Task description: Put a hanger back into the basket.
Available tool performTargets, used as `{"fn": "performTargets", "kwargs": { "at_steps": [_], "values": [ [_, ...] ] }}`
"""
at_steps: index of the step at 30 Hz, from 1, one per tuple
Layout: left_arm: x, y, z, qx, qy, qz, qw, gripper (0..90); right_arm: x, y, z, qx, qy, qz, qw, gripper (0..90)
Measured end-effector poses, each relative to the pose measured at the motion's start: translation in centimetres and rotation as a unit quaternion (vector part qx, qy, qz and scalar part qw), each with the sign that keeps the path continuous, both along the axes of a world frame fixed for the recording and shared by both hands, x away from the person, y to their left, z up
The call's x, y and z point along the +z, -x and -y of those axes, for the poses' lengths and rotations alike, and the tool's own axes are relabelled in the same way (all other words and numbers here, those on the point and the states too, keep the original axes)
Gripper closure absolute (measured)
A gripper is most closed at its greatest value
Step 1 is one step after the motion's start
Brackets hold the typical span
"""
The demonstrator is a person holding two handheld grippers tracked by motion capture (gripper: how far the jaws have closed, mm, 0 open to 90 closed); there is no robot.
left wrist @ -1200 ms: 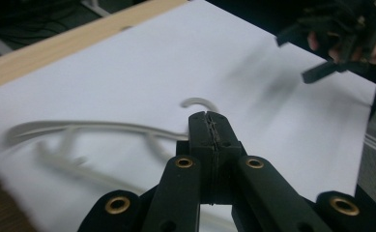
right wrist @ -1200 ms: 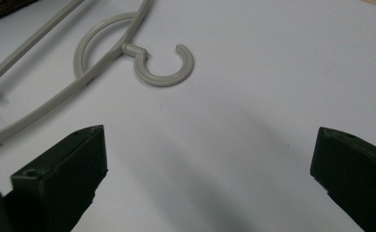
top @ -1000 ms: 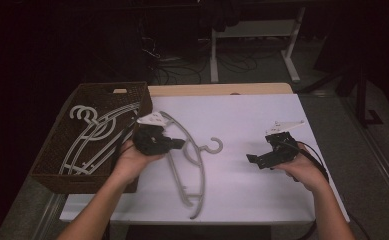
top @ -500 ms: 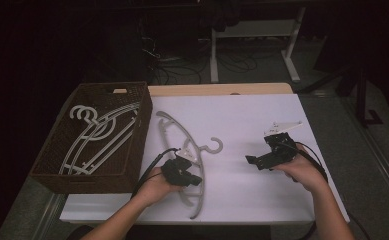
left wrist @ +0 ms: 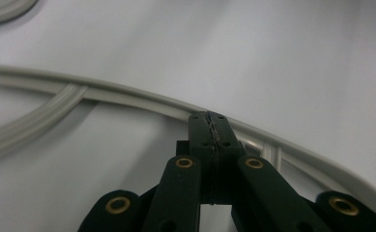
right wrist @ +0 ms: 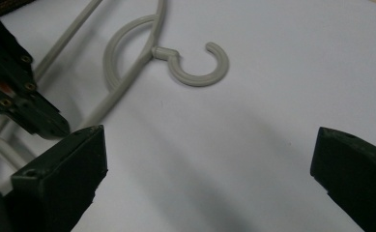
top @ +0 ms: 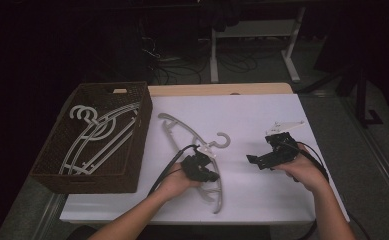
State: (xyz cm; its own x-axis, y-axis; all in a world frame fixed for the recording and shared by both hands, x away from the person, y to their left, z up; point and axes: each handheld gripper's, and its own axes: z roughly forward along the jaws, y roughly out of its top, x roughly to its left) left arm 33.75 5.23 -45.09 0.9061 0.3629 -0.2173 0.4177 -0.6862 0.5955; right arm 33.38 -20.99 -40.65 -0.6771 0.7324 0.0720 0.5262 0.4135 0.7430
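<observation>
Lying flat on the white worktop (top: 262,120), just to the right of the brown basket (top: 132,175), a pale hanger (top: 174,131) is seen with its hook (right wrist: 195,67) pointed away from the basket. More hangers (top: 94,135) are kept inside the basket. The left tongs (top: 213,177) are held over the lower arm of the hanger, on the side far from the basket, and they are pressed together with nothing between them; in the left gripper view their tips (left wrist: 209,126) sit right at the hanger's thin bar. The right tongs (right wrist: 207,164) are held wide apart, farther from the basket than the hook, with nothing in them. Trouble could be caused by the closed left tongs: the bar cannot be gripped that way, so the hanger may just be pushed and slid across the smooth worktop. The hook could also be caught on the basket wall if the hanger is dragged that way.
</observation>
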Motion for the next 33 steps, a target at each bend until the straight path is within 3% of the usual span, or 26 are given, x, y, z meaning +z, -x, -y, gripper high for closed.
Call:
{"fn": "performTargets", "kwargs": {
  "at_steps": [3, 9, 13, 14, 15, 17, 19, 21, 22, 23, 24, 25, 26, 27, 28, 29, 33],
  "values": [
    [-0.1, -1.4, 2.4, -0.003, 0.0, 0.006, 1.0, 90.0, 0.1, 0.0, 0.3, -0.001, -0.004, 0.002, 1.0, 0.0],
    [-0.2, -3.0, 5.1, -0.001, 0.006, 0.007, 1.0, 90.0, 0.3, 0.1, 0.7, -0.001, -0.006, 0.007, 1.0, 0.0],
    [-0.1, -3.4, 4.8, 0.005, 0.019, 0.006, 0.9998, 89.5, 0.4, 0.2, 0.9, -0.003, -0.01, 0.009, 0.9999, 0.0],
    [-0.1, -3.4, 4.8, 0.005, 0.019, 0.006, 0.9998, 85.4, 0.4, 0.2, 0.9, -0.002, -0.01, 0.009, 0.9999, 0.0],
    [0.1, -3.4, 4.3, 0.01, 0.023, 0.007, 0.9997, 85.4, 0.4, 0.2, 0.9, -0.002, -0.01, 0.009, 0.9999, 0.0],
    [1.0, -3.4, 2.3, 0.021, 0.032, 0.02, 0.9991, 77.3, 0.3, 0.3, 0.7, -0.001, -0.003, 0.007, 1.0, 1.7],
    [1.4, -3.4, 1.5, 0.026, 0.036, 0.025, 0.9987, 71.1, 0.2, 0.3, 0.3, 0.002, 0.0, 0.002, 1.0, 3.1],
    [2.1, -3.2, -0.4, 0.034, 0.038, 0.033, 0.9981, 63.2, 0.1, 0.4, -0.1, 0.003, 0.001, -0.002, 1.0, 9.1],
    [2.8, -2.8, -2.4, 0.045, 0.044, 0.042, 0.9972, 60.0, 0.1, 0.4, -0.4, 0.004, 0.0, -0.005, 1.0, 12.9],
    [2.8, -2.8, -2.4, 0.045, 0.044, 0.042, 0.9972, 58.3, 0.1, 0.4, -0.4, 0.004, 0.0, -0.005, 1.0, 12.9],
    [3.1, -2.5, -3.4, 0.051, 0.047, 0.043, 0.9967, 58.3, 0.1, 0.5, -0.6, 0.004, -0.001, -0.008, 1.0, 17.6],
    [3.3, -1.9, -5.2, 0.062, 0.05, 0.05, 0.9956, 50.9, 0.0, 0.7, -1.3, 0.01, -0.004, -0.015, 0.9998, 30.0],
    [3.3, -1.9, -5.2, 0.062, 0.05, 0.05, 0.9956, 47.0, 0.0, 0.8, -1.8, 0.014, -0.001, -0.018, 0.9997, 37.3],
    [3.3, -1.1, -6.7, 0.069, 0.054, 0.053, 0.9948, 42.7, -0.2, 1.0, -2.4, 0.019, -0.001, -0.019, 0.9996, 43.6],
    [3.3, -1.1, -6.7, 0.069, 0.054, 0.053, 0.9948, 39.4, -0.2, 1.0, -2.4, 0.019, -0.001, -0.019, 0.9996, 43.6],
    [2.9, -0.3, -8.0, 0.077, 0.061, 0.05, 0.9939, 36.2, -0.5, 1.1, -3.5, 0.031, -0.002, -0.029, 0.9991, 55.1],
    [2.1, 1.1, -9.5, 0.086, 0.068, 0.051, 0.9927, 26.9, -1.2, 1.6, -5.9, 0.053, 0.003, -0.046, 0.9975, 72.8]
  ]
}}
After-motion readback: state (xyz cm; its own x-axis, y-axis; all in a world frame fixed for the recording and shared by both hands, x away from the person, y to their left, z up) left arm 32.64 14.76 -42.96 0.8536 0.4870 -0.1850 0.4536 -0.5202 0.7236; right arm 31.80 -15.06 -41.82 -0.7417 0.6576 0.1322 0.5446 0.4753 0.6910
